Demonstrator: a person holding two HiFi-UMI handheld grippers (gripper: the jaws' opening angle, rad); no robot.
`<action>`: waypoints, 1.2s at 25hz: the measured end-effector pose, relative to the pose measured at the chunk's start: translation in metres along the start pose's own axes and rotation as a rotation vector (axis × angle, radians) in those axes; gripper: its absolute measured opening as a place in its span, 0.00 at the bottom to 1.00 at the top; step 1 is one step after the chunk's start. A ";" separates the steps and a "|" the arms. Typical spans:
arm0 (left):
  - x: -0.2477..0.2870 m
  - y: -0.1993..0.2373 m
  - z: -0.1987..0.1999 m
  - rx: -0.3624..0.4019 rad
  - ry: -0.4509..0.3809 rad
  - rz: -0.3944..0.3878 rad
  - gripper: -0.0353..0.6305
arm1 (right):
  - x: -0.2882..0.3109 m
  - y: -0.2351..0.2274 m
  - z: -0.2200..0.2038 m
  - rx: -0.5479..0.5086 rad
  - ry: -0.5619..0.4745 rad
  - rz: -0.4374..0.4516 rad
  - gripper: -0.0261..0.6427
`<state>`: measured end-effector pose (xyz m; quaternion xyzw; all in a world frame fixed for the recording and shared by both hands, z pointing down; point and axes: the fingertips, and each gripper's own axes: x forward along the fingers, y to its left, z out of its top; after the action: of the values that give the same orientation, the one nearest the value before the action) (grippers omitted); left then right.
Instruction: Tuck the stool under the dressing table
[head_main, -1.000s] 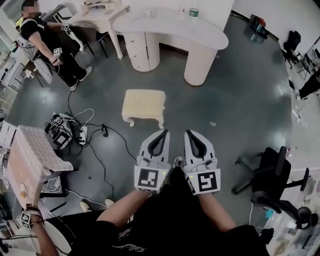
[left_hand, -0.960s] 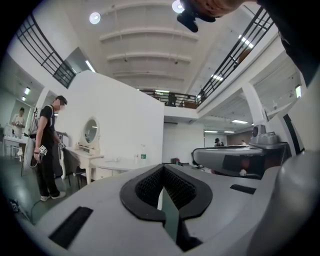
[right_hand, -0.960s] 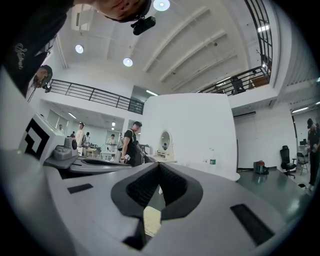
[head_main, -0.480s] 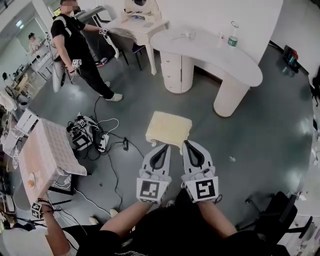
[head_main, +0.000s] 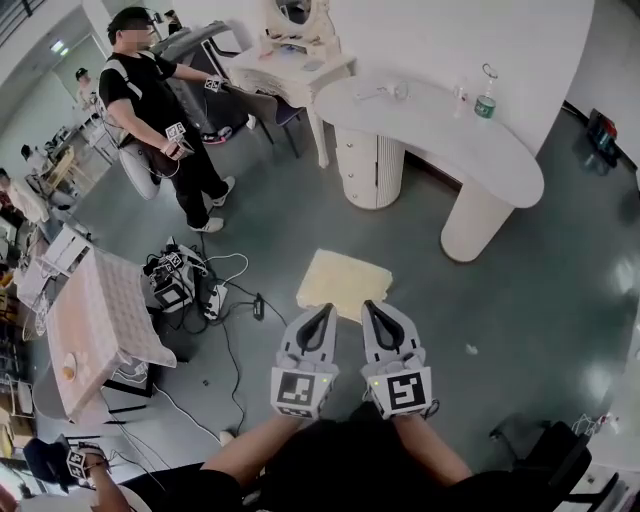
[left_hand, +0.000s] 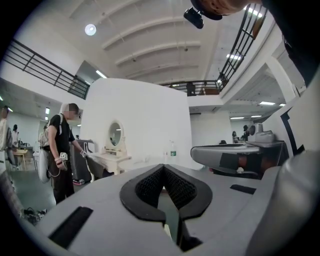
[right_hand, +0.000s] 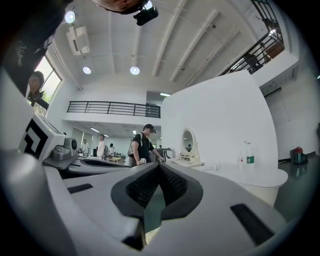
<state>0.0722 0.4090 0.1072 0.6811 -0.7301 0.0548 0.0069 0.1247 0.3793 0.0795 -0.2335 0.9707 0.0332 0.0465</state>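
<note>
While the person holds both grippers side by side in front of the body, the left gripper (head_main: 326, 308) and the right gripper (head_main: 368, 304) point forward at the stool (head_main: 345, 280). In each gripper view the two jaws are pressed together at the tips, and nothing is between them. The stool is cream coloured and stands on the grey floor (head_main: 540, 300), just beyond the jaw tips in the head view. Whether the tips touch it, I cannot tell. It is well apart from the dressing table (head_main: 440, 135) and not under it. This white, curved table stands further away, with a ribbed drawer column (head_main: 372, 170) at one end and a round leg (head_main: 475, 220) at the other. A bottle (head_main: 486, 100) stands on its top. To the left, a person in black (head_main: 160, 110) stands near a smaller table with an oval mirror (head_main: 292, 15).
</note>
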 end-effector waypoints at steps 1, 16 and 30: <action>0.005 0.000 0.000 0.006 0.010 0.002 0.06 | 0.002 -0.004 -0.001 0.007 0.006 0.005 0.05; 0.061 0.041 -0.015 0.009 0.037 -0.005 0.06 | 0.056 -0.027 -0.039 -0.018 0.061 0.036 0.05; 0.136 0.165 -0.030 -0.016 0.027 -0.141 0.06 | 0.197 -0.016 -0.069 -0.030 0.160 -0.051 0.05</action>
<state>-0.1038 0.2874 0.1367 0.7299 -0.6806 0.0577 0.0261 -0.0480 0.2704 0.1269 -0.2605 0.9645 0.0278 -0.0336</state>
